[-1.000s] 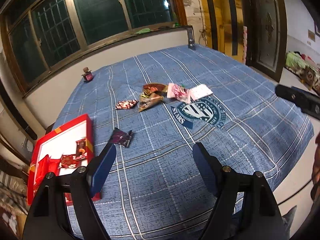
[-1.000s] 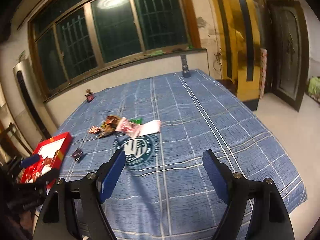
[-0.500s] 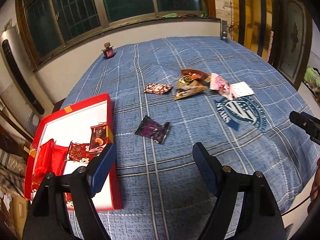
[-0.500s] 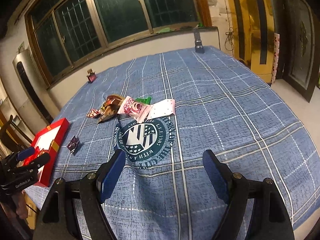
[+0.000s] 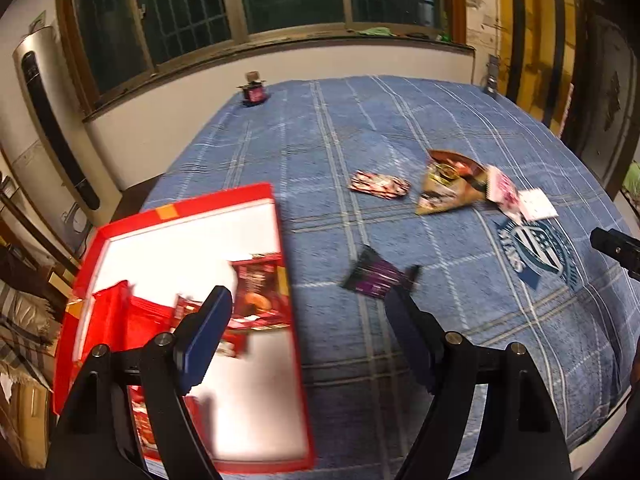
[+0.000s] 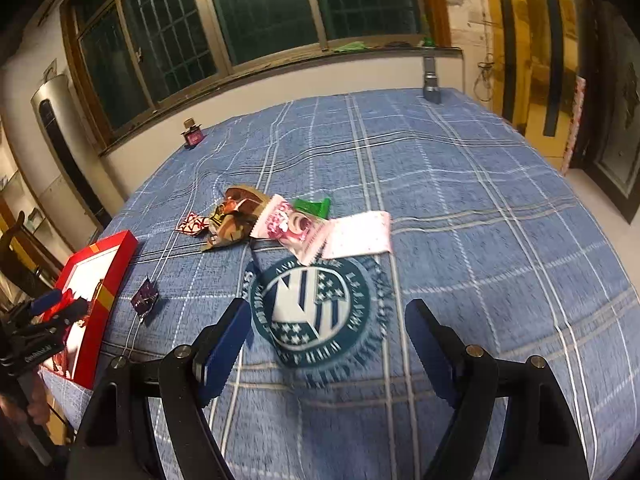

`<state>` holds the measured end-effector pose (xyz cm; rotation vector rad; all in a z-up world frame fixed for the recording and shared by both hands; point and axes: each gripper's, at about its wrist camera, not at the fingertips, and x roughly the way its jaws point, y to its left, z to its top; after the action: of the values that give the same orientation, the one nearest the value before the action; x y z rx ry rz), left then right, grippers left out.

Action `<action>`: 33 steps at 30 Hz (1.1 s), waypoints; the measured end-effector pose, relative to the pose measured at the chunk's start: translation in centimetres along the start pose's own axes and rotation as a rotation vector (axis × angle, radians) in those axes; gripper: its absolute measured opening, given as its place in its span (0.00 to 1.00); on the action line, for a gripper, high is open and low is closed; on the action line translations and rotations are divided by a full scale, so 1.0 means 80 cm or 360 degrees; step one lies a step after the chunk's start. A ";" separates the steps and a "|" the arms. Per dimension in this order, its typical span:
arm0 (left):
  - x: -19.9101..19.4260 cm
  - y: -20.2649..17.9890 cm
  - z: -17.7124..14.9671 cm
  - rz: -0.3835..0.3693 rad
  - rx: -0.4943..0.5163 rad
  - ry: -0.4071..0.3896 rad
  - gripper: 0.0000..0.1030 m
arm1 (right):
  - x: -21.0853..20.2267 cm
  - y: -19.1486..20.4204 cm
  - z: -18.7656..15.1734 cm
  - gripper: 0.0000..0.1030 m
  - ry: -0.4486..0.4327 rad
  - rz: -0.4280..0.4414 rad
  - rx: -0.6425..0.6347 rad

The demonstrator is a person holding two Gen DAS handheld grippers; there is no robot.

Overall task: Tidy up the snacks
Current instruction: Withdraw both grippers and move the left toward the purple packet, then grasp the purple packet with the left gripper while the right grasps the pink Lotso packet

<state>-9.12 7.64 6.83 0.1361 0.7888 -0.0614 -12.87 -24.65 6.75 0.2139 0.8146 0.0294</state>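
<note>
Lying flat, crinkled purple snack packet (image 5: pixel 378 278)

Left gripper (image 5: pixel 308 316) poised wide open and empty over blue plaid cloth (image 5: pixel 400 128), between red box (image 5: pixel 188 204) holding snack packets and purple packet (image 5: pixel 376 276); further wrappers (image 5: pixel 448 184) scattered beyond, near window.

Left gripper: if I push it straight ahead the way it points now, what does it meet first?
Probably the small purple snack packet lying on the blue plaid cloth, just ahead of the open left gripper. The red box stays to its left. Depth is uncertain.
</note>
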 end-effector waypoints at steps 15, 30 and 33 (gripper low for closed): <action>0.005 0.004 0.009 -0.0089 0.0036 0.0011 0.77 | 0.083 0.040 0.054 0.79 0.0057 0.0044 -0.0335; 0.025 -0.054 0.031 -0.0170 -0.0012 0.0254 0.77 | 0.175 0.045 0.084 0.68 0.0196 0.0293 -0.0711; 0.048 -0.071 0.035 -0.0117 -0.0070 0.0367 0.77 | 0.181 0.040 0.076 0.59 0.0173 0.0337 -0.0670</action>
<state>-5.01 1.56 5.48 0.0728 1.0245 -0.0989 1.69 -21.04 1.06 -0.1017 0.8720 0.4110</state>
